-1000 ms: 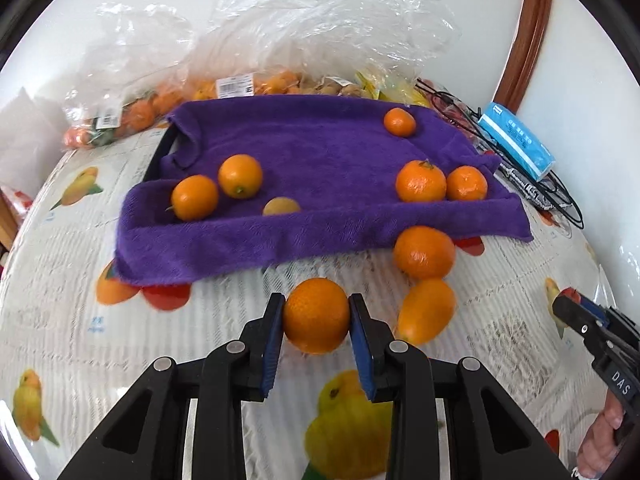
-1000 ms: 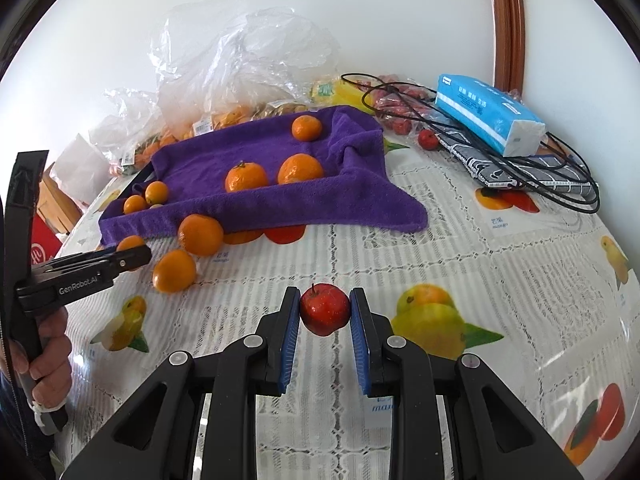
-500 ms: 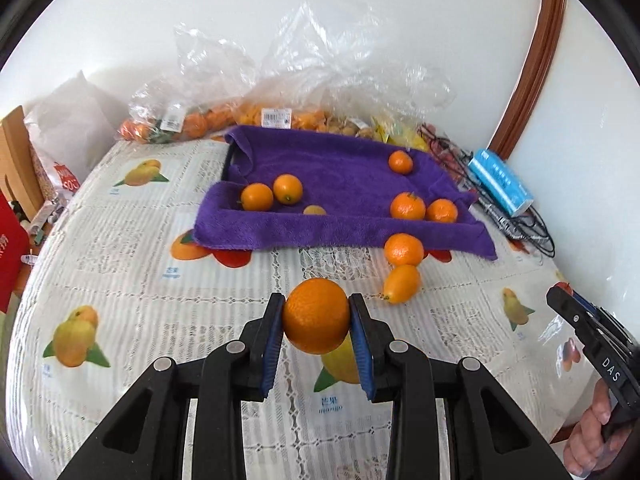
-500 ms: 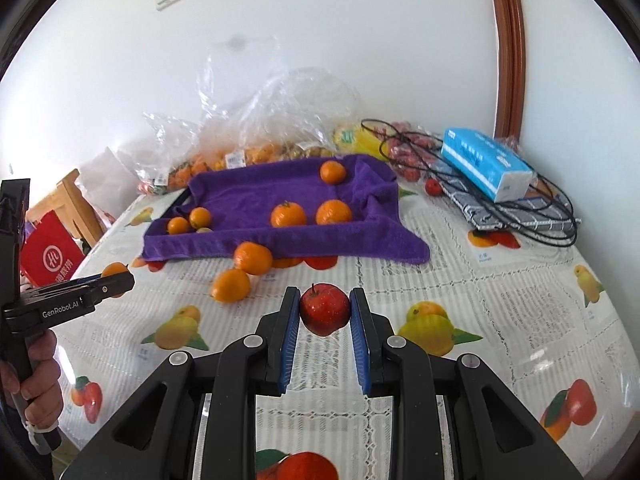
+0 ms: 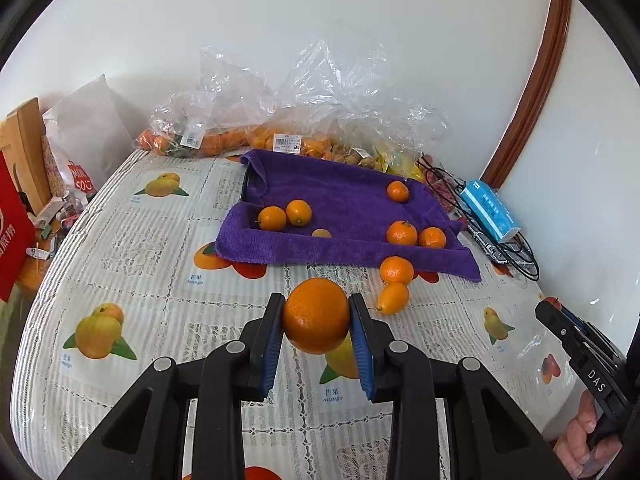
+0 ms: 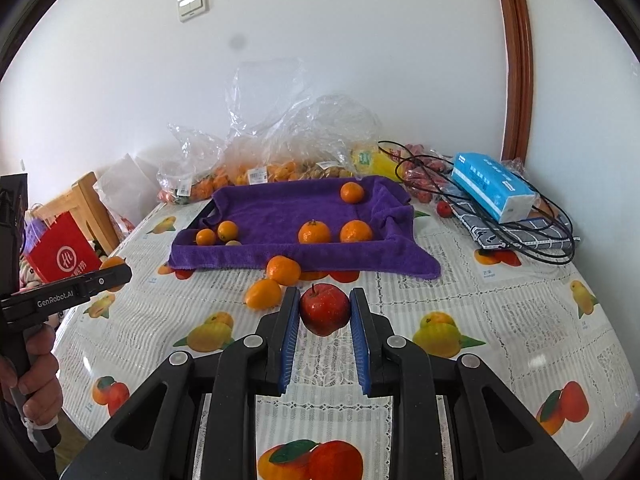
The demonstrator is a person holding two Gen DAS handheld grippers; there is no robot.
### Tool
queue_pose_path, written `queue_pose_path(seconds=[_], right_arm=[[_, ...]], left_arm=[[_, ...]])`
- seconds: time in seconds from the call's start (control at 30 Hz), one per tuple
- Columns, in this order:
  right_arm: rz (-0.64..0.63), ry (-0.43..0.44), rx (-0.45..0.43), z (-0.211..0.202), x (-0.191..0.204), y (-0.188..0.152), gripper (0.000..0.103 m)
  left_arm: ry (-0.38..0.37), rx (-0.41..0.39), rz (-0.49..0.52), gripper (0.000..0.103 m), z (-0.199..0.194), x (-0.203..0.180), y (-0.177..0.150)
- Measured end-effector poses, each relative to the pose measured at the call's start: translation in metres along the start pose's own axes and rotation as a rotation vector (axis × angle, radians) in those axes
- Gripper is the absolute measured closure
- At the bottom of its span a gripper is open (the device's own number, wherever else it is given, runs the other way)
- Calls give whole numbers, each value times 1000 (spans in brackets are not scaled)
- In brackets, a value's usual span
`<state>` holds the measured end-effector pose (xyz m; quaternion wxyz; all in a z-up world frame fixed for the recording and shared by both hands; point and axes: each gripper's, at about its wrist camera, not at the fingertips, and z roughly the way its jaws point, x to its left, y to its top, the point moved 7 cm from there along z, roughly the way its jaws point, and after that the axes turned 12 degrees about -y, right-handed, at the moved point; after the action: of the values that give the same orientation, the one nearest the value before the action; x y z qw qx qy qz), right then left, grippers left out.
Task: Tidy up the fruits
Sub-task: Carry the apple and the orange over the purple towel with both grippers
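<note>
Left wrist view: left jaws clamp an orange (image 5: 316,315); right jaws clamp a red apple (image 6: 324,309).

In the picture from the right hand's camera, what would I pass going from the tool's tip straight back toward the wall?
Red apple in the right hand-held gripper → loose orange on the tablecloth → purple towel holding oranges → clear plastic bags of fruit → wall.

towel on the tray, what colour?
Purple towel, draped over a dark tray; clearest in the right wrist view.
</note>
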<state>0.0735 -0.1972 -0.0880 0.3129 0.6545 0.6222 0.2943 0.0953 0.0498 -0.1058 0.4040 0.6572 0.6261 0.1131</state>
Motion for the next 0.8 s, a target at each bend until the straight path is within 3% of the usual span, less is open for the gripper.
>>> queue_pose_path(seconds=[0.3,0.8], right_arm=[[13,15,-30,3,13,24,78],[38,85,-32,14,38,61,78]], left_arm=[[-21,-21,-8,73,-5,2,10],[17,-40,-48,73,-14,16,33]])
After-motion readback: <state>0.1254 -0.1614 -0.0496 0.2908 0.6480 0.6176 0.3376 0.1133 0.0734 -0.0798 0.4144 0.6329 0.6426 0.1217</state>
